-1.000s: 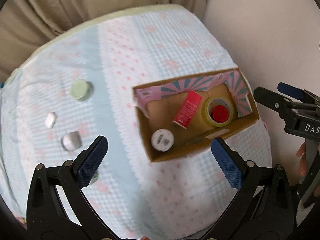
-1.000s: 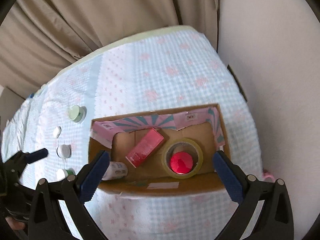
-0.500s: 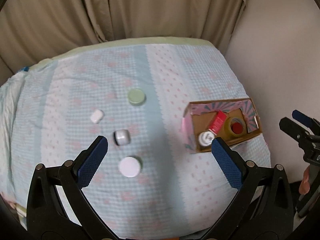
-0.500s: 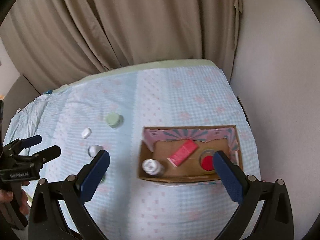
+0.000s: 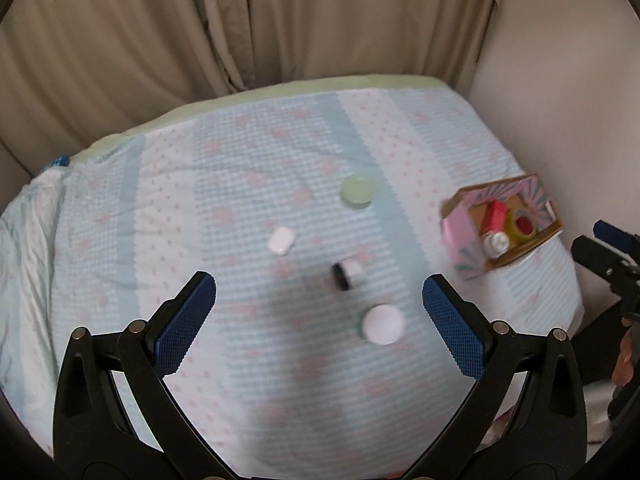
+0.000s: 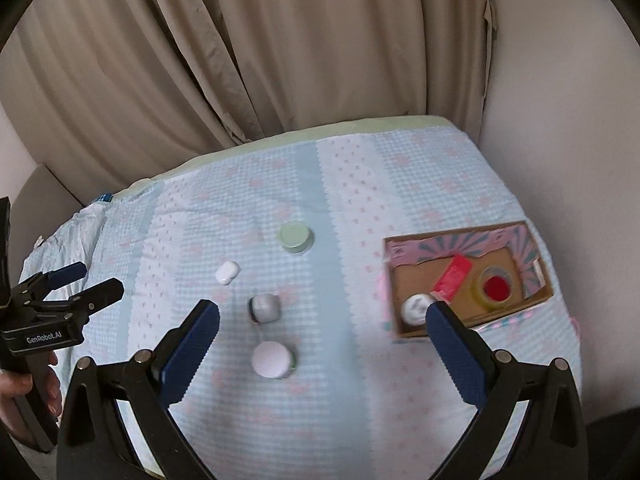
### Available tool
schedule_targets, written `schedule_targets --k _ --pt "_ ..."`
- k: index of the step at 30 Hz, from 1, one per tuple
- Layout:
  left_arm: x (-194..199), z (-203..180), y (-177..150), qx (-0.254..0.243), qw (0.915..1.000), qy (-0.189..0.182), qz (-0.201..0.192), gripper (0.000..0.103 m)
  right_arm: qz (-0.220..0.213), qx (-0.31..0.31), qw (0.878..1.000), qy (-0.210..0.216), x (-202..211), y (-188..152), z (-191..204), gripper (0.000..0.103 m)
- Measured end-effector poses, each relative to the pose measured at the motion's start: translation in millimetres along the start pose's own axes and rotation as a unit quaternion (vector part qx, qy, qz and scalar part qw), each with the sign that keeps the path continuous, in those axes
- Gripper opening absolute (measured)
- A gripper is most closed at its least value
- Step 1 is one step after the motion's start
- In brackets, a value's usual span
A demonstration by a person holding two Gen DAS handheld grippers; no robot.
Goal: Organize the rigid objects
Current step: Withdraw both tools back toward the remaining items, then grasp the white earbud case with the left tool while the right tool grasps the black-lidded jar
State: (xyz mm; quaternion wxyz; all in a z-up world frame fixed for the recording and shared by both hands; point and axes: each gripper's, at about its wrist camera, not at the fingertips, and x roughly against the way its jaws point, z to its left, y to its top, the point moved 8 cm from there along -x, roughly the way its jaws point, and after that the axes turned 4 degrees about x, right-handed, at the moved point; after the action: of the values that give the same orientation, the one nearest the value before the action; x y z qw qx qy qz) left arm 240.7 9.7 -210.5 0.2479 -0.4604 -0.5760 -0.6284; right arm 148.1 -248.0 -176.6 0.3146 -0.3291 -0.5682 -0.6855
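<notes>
On the checked bedspread lie a green-lidded jar point(image 6: 295, 236), a small white case point(image 6: 227, 272), a silvery little jar on its side point(image 6: 264, 307) and a white-lidded jar point(image 6: 272, 359). A cardboard box point(image 6: 536, 300) at the right holds a red packet point(image 6: 454, 278), a tape roll with a red lid inside it point(image 6: 495, 287) and a white bottle point(image 6: 417, 307). My left gripper point(image 5: 319, 316) and my right gripper point(image 6: 322, 340) both hover high above the bed, open and holding nothing.
Beige curtains point(image 6: 280, 60) hang behind the bed and a pale wall point(image 6: 568, 120) runs along its right side, close to the box. A hand point(image 6: 24, 384) holds the left gripper's handle at the bed's left edge.
Both grippers have pulled up and back from the box. The views widened from a close look into the box to the whole bed with the loose jars.
</notes>
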Motion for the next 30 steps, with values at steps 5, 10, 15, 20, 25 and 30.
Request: schedule_targets --k 5,10,15,20,25,30 --pt "-36.6 45.6 2.5 -0.001 0.9998 -0.002 0.020 0.103 0.008 0.003 1.000 -0.001 -35.0 -2.6 45.8 0.103" --pt "-84.5 67.7 3.1 -0.010 0.9990 -0.015 0.041 0.103 0.027 0.032 0.999 0.006 -83.5 -8.7 80.6 0.103" --pt "-129.5 76.5 7.5 -0.004 0.9972 -0.048 0.057 0.103 0.037 0.070 0.997 0.009 -126.7 -17.1 101.7 0.103" --pt "-180.0 72.5 12.5 -0.039 0.9938 -0.070 0.076 0.102 0.051 0.072 0.996 0.011 -175.1 -32.3 107.9 0.103" --pt "-244.8 63.3 12.8 -0.089 0.9883 -0.076 0.098 0.095 0.079 0.082 0.994 -0.001 -225.8 -50.1 108.0 0.102" --pt "-312.7 56.7 1.8 -0.127 0.9797 -0.074 0.136 0.087 0.107 0.078 0.991 -0.011 -278.5 -67.4 104.6 0.099"
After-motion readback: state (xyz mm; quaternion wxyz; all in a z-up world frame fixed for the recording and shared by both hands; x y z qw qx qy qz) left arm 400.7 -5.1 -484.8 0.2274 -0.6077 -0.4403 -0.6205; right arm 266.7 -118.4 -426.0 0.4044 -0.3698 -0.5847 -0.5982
